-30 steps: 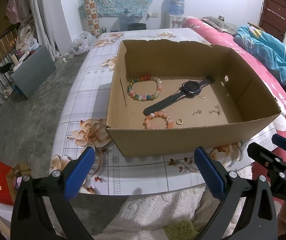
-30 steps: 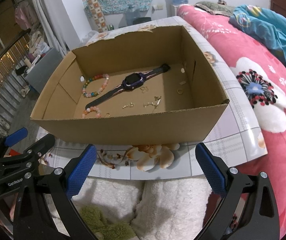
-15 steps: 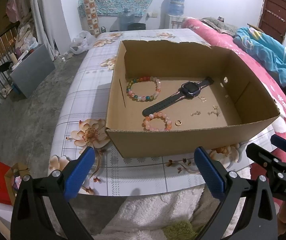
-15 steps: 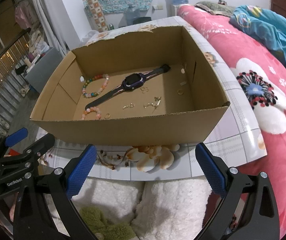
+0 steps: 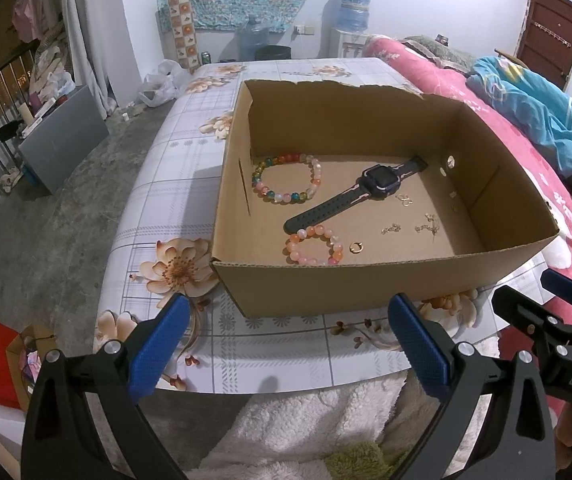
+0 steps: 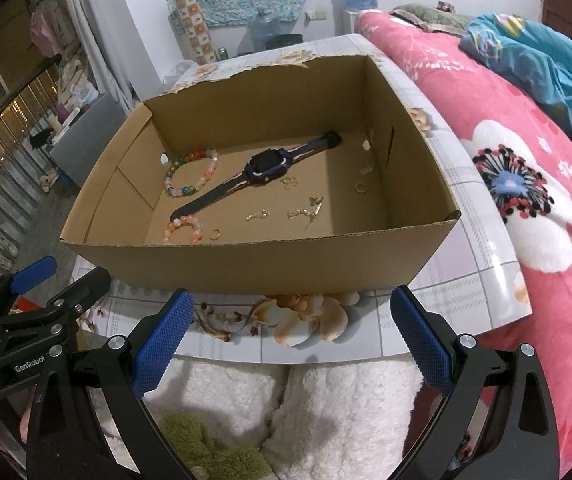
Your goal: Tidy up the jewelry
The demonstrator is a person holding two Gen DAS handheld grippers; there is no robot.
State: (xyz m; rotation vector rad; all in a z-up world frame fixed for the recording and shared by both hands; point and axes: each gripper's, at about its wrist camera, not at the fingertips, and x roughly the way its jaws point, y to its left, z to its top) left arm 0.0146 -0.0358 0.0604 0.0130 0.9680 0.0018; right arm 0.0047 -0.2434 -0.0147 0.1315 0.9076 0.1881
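The cardboard box sits on the tabletop. Before the box, left hand-held gripper and right hand-held gripper hover spread, empty. Inside the box lie the watch, bracelets and small rings.

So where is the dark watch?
The dark wristwatch lies flat on the floor of the open cardboard box, slanting between the multicoloured bead bracelet and the pink-orange bead bracelet.

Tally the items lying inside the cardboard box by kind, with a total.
Beaded bracelets: 2, multicolour and pink-orange
Watch: 1
Gold rings: 2
Small gold chain or earring pieces: 3
Total: 8, all in the cardboard box
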